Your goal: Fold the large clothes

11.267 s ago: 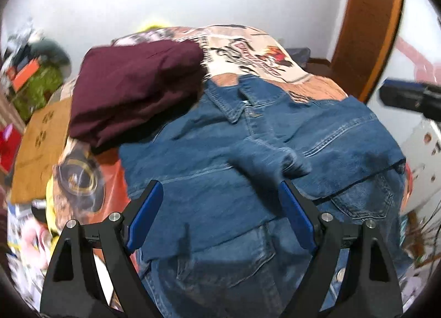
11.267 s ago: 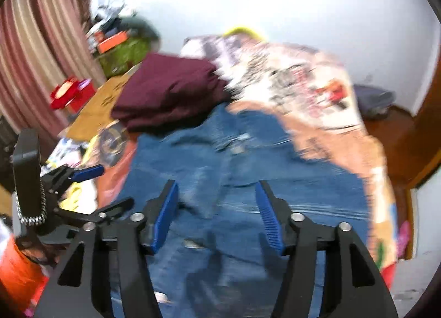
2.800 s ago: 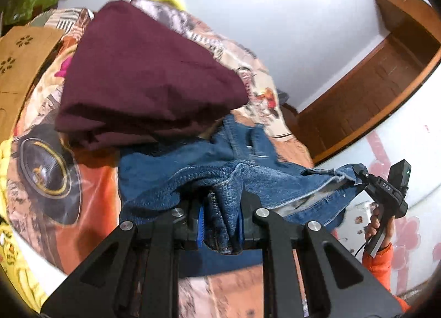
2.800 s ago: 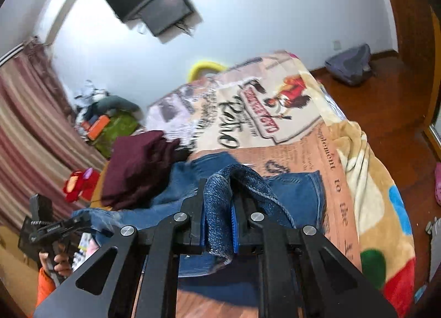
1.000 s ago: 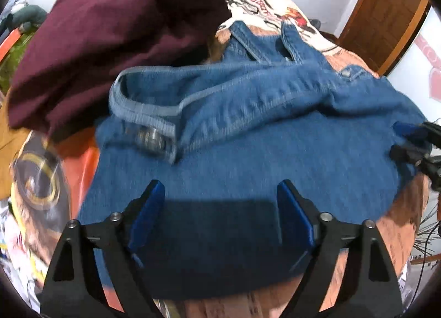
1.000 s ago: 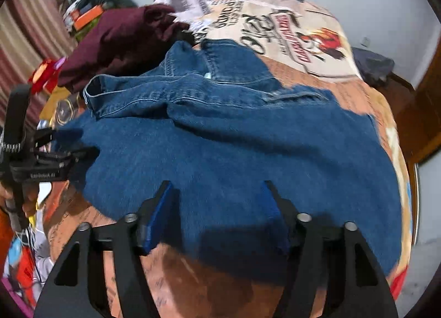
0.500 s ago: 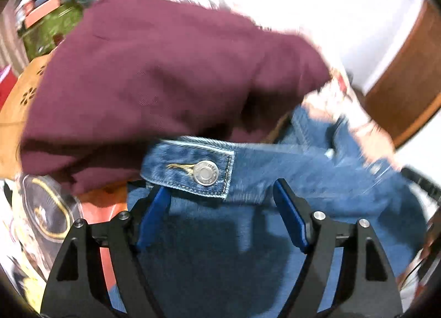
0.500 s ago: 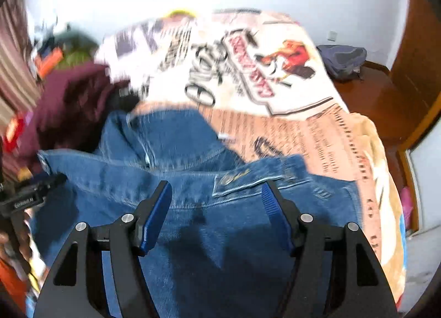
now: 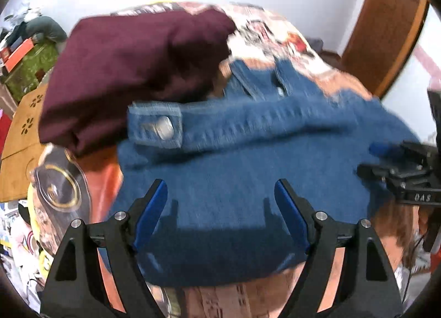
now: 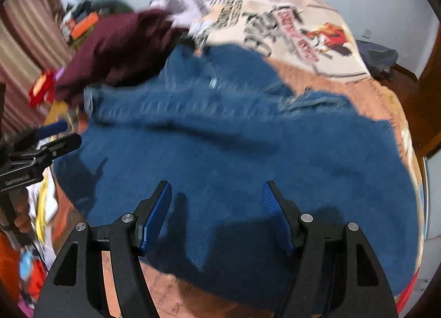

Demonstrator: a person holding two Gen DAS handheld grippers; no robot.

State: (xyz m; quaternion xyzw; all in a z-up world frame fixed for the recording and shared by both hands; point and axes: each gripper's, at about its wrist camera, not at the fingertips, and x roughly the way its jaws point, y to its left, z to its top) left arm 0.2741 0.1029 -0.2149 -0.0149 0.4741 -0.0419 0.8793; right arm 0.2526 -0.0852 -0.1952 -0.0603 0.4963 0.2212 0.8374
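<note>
A blue denim jacket (image 9: 248, 169) lies folded on the bed, its buttoned cuff (image 9: 162, 128) at the left of the fold. My left gripper (image 9: 220, 184) hovers open over the jacket's near left part, with nothing between its fingers. My right gripper (image 10: 216, 185) hovers open over the near right part of the jacket (image 10: 248, 147), also holding nothing. Each gripper shows in the other's view: the right gripper (image 9: 372, 159) at the jacket's right edge, the left gripper (image 10: 67, 133) at its left edge. Both views are blurred by motion.
A folded maroon garment (image 9: 132, 70) lies on the bed just beyond the jacket's left side, touching the cuff. The printed bedspread (image 10: 303, 29) stretches behind. A cardboard box (image 9: 22, 136) and clutter stand left of the bed, a wooden door (image 9: 386, 23) to the right.
Both grippers, shut on denim a few seconds ago, have let it go. In the last half second both drew back from the folded far edge toward the near edge. The jacket stays put.
</note>
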